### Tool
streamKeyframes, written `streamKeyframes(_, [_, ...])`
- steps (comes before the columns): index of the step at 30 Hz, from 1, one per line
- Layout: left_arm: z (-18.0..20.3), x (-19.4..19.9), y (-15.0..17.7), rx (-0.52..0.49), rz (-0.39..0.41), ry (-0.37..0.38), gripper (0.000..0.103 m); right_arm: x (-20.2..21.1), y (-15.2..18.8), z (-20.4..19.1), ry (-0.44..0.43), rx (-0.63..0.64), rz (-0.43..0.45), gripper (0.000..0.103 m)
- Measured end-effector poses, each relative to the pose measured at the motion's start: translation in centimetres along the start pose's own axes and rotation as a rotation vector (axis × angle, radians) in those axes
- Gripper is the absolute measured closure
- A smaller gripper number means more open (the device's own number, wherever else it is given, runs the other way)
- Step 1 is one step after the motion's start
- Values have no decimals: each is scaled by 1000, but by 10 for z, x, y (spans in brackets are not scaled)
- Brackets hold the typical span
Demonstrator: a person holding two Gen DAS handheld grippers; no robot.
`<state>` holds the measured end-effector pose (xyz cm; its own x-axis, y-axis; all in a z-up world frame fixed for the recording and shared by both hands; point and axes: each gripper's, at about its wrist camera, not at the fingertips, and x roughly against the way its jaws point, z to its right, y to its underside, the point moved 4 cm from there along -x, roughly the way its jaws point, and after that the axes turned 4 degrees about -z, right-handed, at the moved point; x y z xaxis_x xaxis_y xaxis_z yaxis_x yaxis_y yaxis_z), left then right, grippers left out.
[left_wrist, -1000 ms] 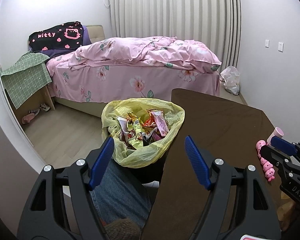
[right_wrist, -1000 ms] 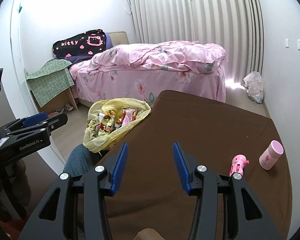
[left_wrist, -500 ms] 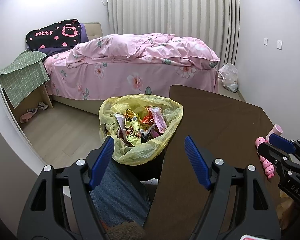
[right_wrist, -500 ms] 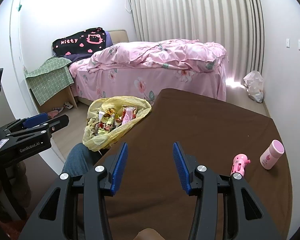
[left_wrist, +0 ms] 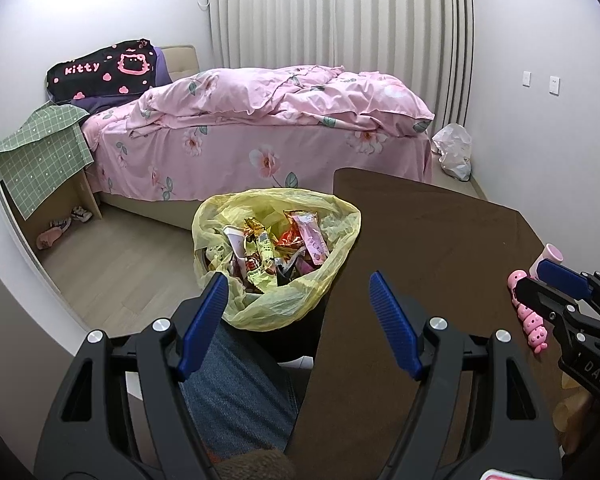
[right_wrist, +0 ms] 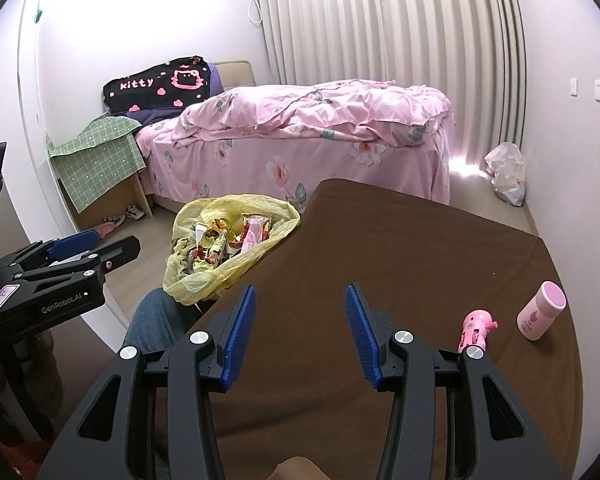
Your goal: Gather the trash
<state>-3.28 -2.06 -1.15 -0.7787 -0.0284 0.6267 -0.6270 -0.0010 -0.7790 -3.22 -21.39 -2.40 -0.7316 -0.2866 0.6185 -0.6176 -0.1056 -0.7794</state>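
Pink bed (left_wrist: 260,128) fills upper centre. Brown table (right_wrist: 400,248) takes centre-right. Yellow trash bag (left_wrist: 276,304), centre frame just left of the table edge, holds snack wrappers (left_wrist: 276,244). Left gripper (left_wrist: 296,308) and right gripper (right_wrist: 300,320), bottom centre: jaws apart, nothing held. Pink bottle (right_wrist: 540,314) and pink toy (right_wrist: 476,326) on the table, lower right.

The black blanket (left_wrist: 102,74) at the head of the bed reads "kitty" in pink letters beside a cat-face outline. The side of the left gripper (right_wrist: 66,276), seen from the right wrist view, carries "GenRobot.AI", and the right gripper (left_wrist: 580,320) shows "DAS" at the picture's edge. The wrapper print in the bin is too small to read.
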Motion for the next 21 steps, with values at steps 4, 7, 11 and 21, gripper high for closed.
streamKeyframes(4, [0,0,0,0,0,0,34,1,-1,0,0,7,0,59])
streamKeyframes(7, [0,0,0,-2,1,1,34,2,0,-1,1,9,-1,59])
streamKeyframes(11, [1,0,1,0,1,2,34,2,0,-1,1,9,-1,59])
streamKeyframes(21, [0,-1,2,-2,-4,10,34,2,0,-1,1,10,-2,59])
